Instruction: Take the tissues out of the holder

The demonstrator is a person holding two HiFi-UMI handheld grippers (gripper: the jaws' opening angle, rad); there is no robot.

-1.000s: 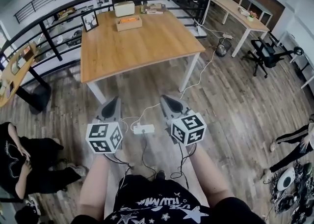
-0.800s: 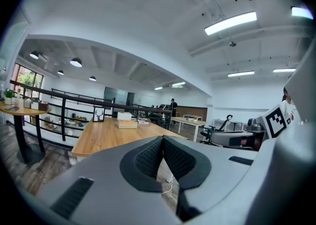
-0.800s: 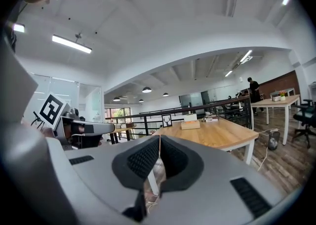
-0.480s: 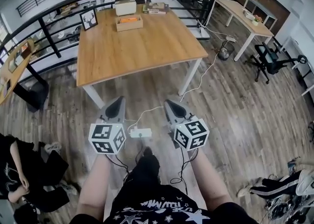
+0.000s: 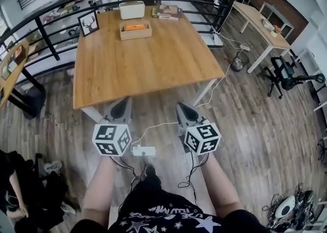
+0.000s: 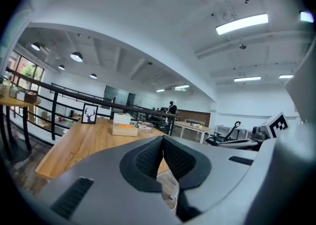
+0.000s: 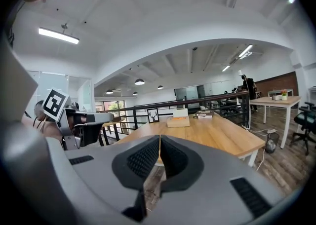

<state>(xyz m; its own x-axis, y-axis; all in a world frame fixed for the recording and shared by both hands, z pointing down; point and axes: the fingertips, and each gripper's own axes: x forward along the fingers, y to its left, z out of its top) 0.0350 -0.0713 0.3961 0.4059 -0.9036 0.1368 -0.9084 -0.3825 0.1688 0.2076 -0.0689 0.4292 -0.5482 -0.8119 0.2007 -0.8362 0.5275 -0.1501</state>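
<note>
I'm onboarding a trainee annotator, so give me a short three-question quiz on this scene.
1. True or false: the left gripper holds a tissue.
2. The white box stands: A on the floor, B at the far end of the wooden table, C between a gripper's jaws.
3. Fill in: the jaws of the right gripper are ____.
Key: 1 false; 2 B; 3 shut.

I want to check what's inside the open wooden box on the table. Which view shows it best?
The head view: it looks down into the wooden box, showing something orange inside. Both gripper views show it small and side-on, with only an orange strip at the rim.
</note>
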